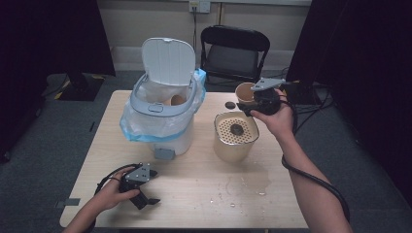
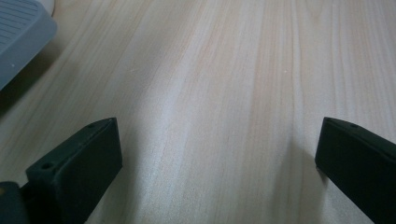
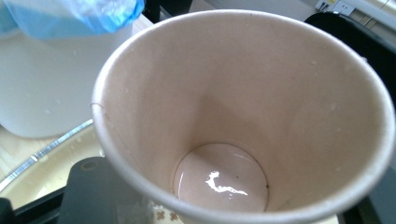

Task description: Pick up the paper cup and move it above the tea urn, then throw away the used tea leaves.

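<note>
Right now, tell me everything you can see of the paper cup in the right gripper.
The paper cup is plain beige, tapering to a round base, with a rolled rim and a small printed pattern low on its outside. It looks nearly empty: a thin film of liquid glints on the bottom. The right gripper holds it about upright above the table's far right, just behind the strainer container, with a black jaw against its outer wall.

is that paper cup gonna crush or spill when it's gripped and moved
The paper cup, held in the right gripper, has thin walls, so it probably dents under a hard squeeze. Its bottom looks wet but near empty, so it's likely light and little should spill.
</note>
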`<state>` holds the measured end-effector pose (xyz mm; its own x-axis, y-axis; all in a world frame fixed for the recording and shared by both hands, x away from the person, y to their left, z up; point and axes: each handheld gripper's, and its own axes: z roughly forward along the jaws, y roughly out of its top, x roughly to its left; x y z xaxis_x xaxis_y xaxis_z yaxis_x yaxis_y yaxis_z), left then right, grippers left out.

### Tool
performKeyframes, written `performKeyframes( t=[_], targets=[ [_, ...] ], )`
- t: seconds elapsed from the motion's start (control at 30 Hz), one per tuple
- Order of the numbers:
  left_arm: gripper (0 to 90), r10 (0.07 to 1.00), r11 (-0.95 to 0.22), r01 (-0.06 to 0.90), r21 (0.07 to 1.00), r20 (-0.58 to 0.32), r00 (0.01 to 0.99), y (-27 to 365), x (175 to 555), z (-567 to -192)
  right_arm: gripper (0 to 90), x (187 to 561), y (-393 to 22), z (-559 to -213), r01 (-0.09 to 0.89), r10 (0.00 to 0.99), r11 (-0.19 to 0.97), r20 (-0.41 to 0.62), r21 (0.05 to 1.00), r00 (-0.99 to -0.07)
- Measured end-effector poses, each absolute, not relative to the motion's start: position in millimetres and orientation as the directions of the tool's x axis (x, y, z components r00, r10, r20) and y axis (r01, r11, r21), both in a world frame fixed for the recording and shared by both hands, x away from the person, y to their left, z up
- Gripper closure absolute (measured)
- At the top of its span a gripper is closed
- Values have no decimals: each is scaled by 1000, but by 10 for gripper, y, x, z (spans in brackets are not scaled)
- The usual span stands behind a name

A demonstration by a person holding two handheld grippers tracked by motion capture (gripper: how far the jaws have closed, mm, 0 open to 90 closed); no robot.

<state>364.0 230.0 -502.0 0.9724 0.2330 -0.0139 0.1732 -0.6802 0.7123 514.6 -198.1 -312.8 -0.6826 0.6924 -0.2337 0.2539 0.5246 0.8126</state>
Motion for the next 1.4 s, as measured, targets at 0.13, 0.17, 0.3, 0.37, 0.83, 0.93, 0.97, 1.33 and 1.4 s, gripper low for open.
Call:
performKeyframes(
  t=[0.13,0.17,0.3,0.37,0.83,0.93,0.97,1.33,1.4],
  targets=[
    [0,233,-680,174,712,-14,972,2299,3640,-5020,316,5159,-1968,-3094,261,695,515,-219,817,-685],
    [0,233,-680,174,712,-15,972,2300,3639,-5020,315,5160,-1963,-3087,261,693,518,-220,814,-687],
    [0,231,-676,171,717,-14,973,2298,3635,-5025,313,5170,-1918,-3062,271,683,517,-201,812,-702],
    [0,223,-678,162,717,-9,975,2301,3632,-5022,313,5172,-1891,-3056,269,679,519,-199,811,-707],
    [0,224,-679,163,716,-9,975,2302,3628,-5021,311,5193,-1693,-2911,263,648,530,-185,807,-739],
    [0,225,-679,164,715,-9,974,2303,3628,-5021,310,5202,-1653,-2849,259,645,525,-180,811,-742],
    [0,225,-680,163,715,-9,974,2303,3629,-5021,310,5208,-1636,-2822,257,643,527,-182,810,-744],
    [0,224,-678,163,717,-9,975,2301,3628,-5022,305,5285,-1361,-2565,272,612,511,-123,815,-781],
    [0,224,-678,163,717,-9,974,2301,3627,-5021,305,5292,-1313,-2537,265,606,508,-121,820,-786]
  ],
)
